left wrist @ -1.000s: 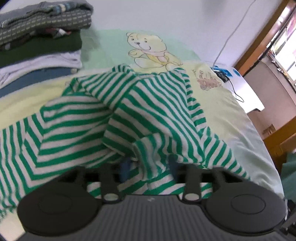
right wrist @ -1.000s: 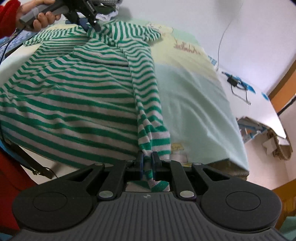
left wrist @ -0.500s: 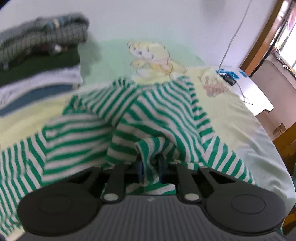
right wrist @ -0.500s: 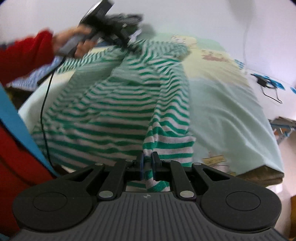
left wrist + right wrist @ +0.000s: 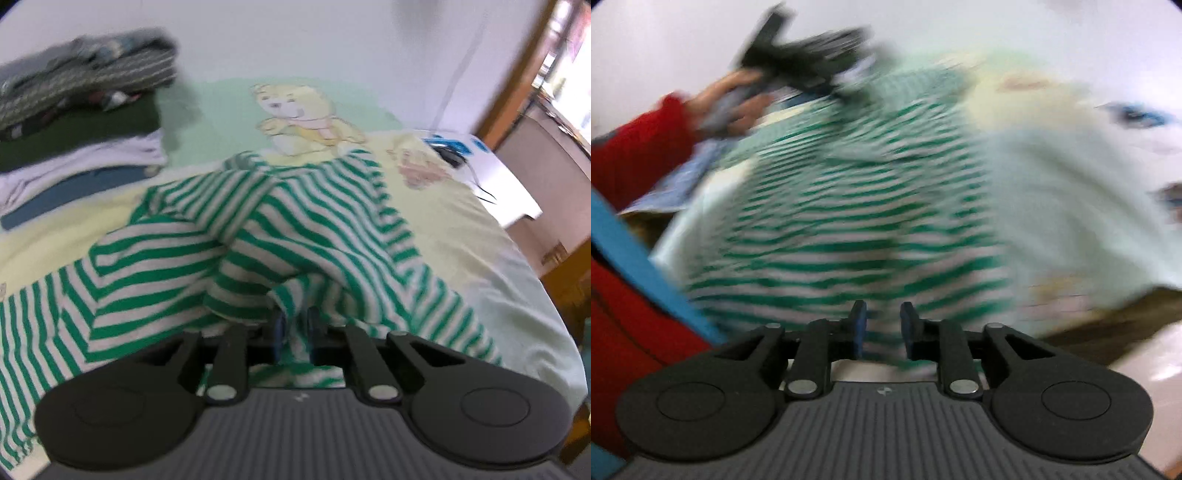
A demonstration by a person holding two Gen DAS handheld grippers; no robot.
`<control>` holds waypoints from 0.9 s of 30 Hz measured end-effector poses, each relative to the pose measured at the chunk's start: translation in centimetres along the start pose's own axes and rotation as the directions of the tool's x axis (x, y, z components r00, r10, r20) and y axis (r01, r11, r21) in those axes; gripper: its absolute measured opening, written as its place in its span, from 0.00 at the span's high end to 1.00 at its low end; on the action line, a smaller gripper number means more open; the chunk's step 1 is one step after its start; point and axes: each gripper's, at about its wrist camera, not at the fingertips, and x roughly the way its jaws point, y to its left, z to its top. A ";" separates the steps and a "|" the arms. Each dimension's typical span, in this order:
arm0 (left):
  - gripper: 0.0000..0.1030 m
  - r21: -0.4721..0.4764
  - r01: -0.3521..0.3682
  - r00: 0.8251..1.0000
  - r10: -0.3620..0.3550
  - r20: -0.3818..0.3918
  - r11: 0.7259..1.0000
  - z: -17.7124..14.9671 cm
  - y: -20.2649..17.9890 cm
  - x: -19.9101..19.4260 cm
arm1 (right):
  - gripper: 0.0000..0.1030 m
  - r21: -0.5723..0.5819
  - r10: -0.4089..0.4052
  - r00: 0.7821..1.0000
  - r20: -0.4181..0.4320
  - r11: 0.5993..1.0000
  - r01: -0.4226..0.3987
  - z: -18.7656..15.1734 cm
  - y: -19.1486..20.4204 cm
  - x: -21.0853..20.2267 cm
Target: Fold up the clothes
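Both grippers: L fingers pinch striped shirt; R fingers parted, shirt between.

The shirt lies spread across the bed, directly ahead of the left tongs, with a bunched fold of it between their tips. Behind it and to the left, a stack of folded clothes sits on the bed against the wall. In the right wrist view, the shirt's near edge lies between the parted tips of the right tongs; the person's hand is at the far left.
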 end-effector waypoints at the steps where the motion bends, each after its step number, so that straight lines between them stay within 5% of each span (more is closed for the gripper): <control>1: 0.91 0.034 0.006 1.000 -0.007 0.012 0.999 -0.3 -0.9 -0.4 | 0.79 0.016 -0.004 1.000 0.003 1.000 0.004 -0.1 -0.3 -0.2; 4: 0.90 0.130 0.029 0.998 -0.035 0.047 0.991 -0.9 -3.4 -1.3 | 0.76 0.063 -0.006 1.000 0.001 0.998 0.006 -0.3 -1.0 0.2; 6: 0.68 0.162 0.033 0.997 -0.045 0.069 0.986 -0.9 -4.7 -1.0 | 0.76 0.094 -0.005 1.000 -0.003 0.996 0.006 -0.6 -1.4 0.7; 7: 0.65 0.170 0.035 0.996 -0.049 0.078 0.985 -0.9 -5.2 -0.8 | 0.76 0.109 -0.005 1.000 -0.005 0.994 0.005 -0.7 -1.6 1.0; 12: 0.63 0.151 0.026 0.999 -0.032 0.039 0.988 -0.4 -5.7 1.9 | 0.76 0.185 -0.002 1.000 -0.015 0.983 0.004 -1.3 -2.7 2.4; 14: 0.63 0.147 0.020 0.999 -0.025 0.033 0.989 -0.4 -5.5 2.3 | 0.98 0.215 0.000 1.000 -0.019 0.977 0.004 -1.5 -3.1 2.9; 27: 0.52 0.135 -0.005 1.000 0.004 0.002 0.991 -0.3 -4.8 4.2 | 0.98 0.206 0.020 0.988 -0.152 0.979 0.012 -4.5 -1.4 1.3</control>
